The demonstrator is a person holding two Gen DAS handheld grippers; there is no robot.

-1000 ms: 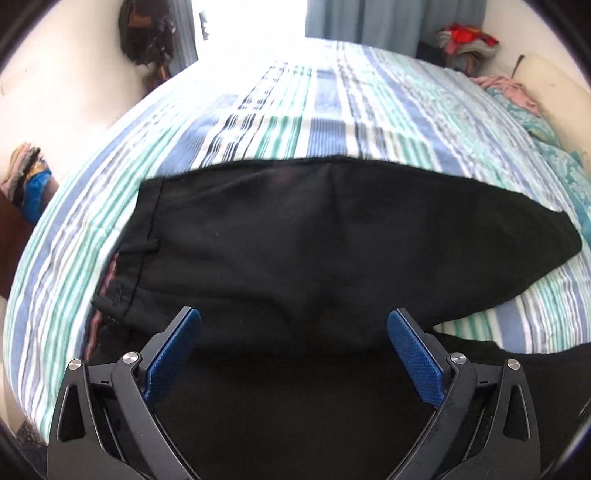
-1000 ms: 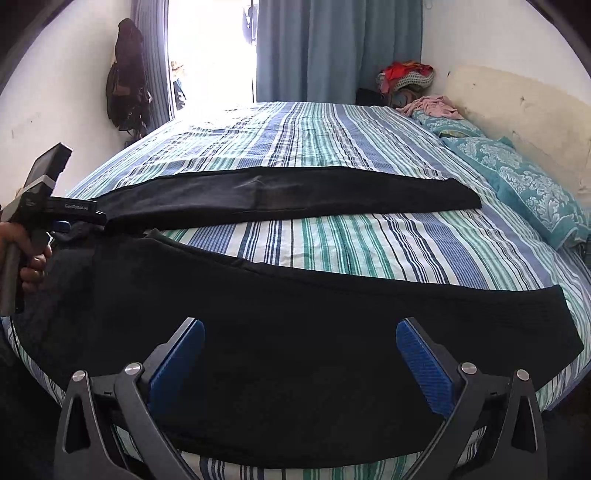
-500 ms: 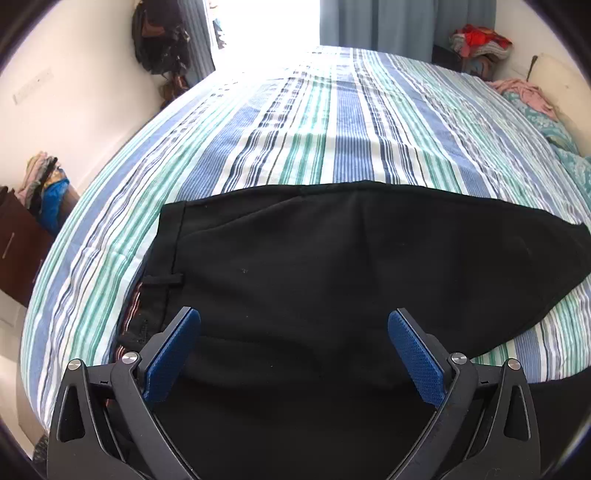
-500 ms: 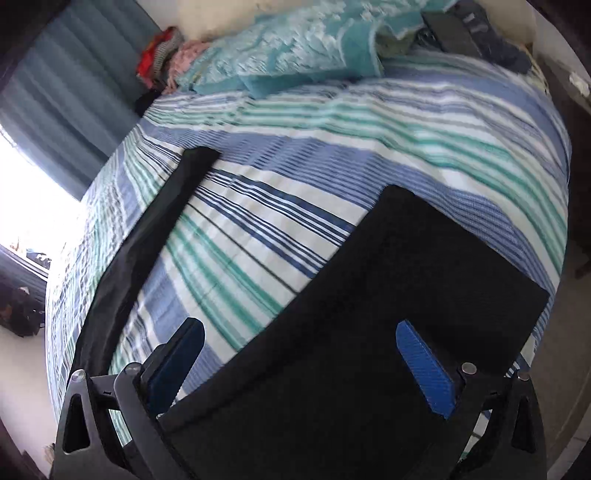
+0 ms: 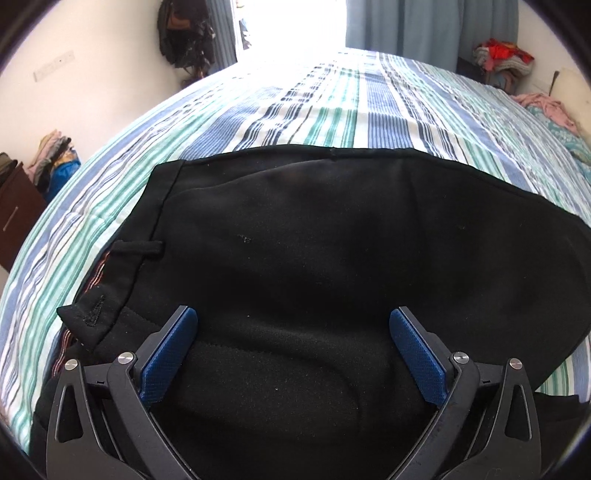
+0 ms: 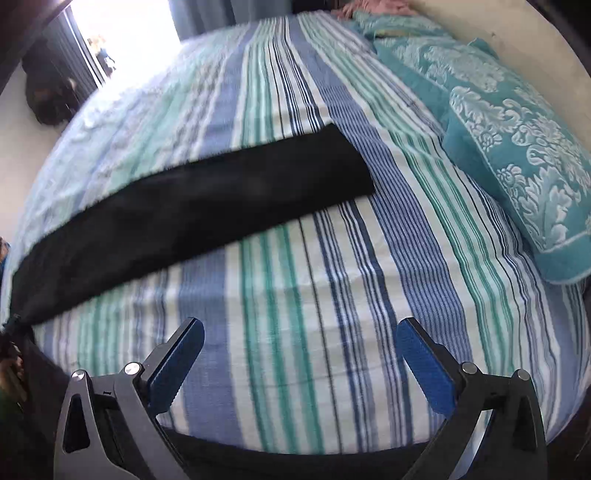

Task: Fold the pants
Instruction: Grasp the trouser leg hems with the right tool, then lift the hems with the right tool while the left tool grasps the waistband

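While I look along my left hand-held gripper [image 5: 293,354], its two blue-padded fingers [image 5: 168,358] stand wide apart with nothing clamped between them, poised over the waist end of the black cloth pants [image 5: 332,266]. These pants lie spread flat on the bed with the blue, green and white striped sheet [image 5: 332,107]. Their waistband runs down the left side of my view, with a belt loop [image 5: 138,248] sticking out and a pointed tab of fabric near the left fingertip. Whether the pads touch the cloth I cannot tell.

Through the right wrist camera, my right hand-held gripper [image 6: 299,354] is likewise spread open and empty, its blue pads [image 6: 424,369] over bare striped sheet [image 6: 295,295] near the bed's edge. One black pant leg [image 6: 192,199] lies flat as a long band crossing the sheet from lower left to upper middle, its hem end squared off well short of the pillows. More black cloth shows as a strip along the bottom of this view, below the fingers.

A teal pillow with a white floral pattern [image 6: 524,162] rests at the right side of the bed, apart from the pant leg. Grey-blue curtains [image 5: 424,29] hang beside a bright opening beyond the bed, and dark garments [image 5: 184,33] hang on the white wall to the left.
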